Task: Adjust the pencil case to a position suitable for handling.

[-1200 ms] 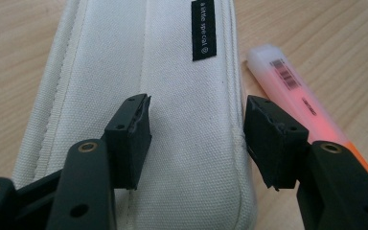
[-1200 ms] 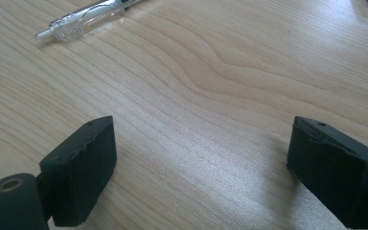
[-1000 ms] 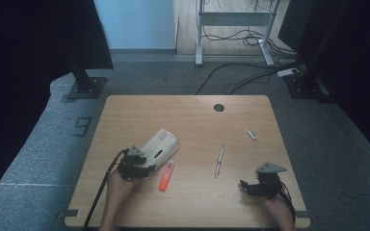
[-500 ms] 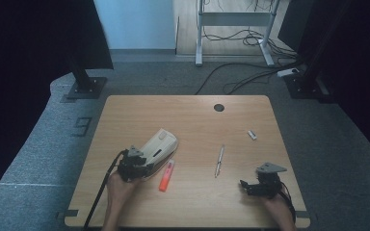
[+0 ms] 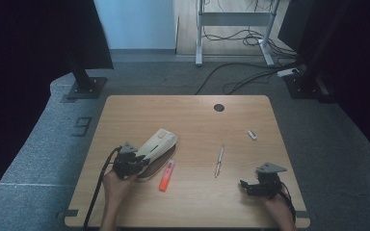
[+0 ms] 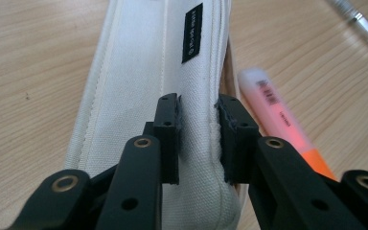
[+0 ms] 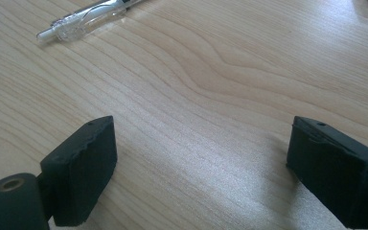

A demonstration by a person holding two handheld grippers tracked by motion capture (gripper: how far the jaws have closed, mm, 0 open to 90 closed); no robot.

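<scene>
A white fabric pencil case [image 5: 155, 146] [image 6: 153, 72] lies slantwise on the left half of the wooden table [image 5: 192, 120]. My left gripper [image 5: 134, 161] [image 6: 199, 132] has just been closing and is now shut on the near edge of the case, its pads pinching the fabric. Right beside the case lies an orange highlighter [image 5: 166, 175] [image 6: 280, 129]. A clear pen [image 5: 219, 160] [image 7: 86, 19] rests near the table's middle. My right gripper [image 5: 251, 186] [image 7: 199, 172] stands open above bare wood at the front right, with nothing between its jaws.
A small white eraser-like piece [image 5: 252, 134] lies towards the right back. A dark cable hole [image 5: 218, 107] sits near the table's far edge. Beyond the table are stand bases and floor cables.
The left gripper's jaws have closed onto the pencil case's near edge. The right gripper and the loose objects have stayed where they were.
</scene>
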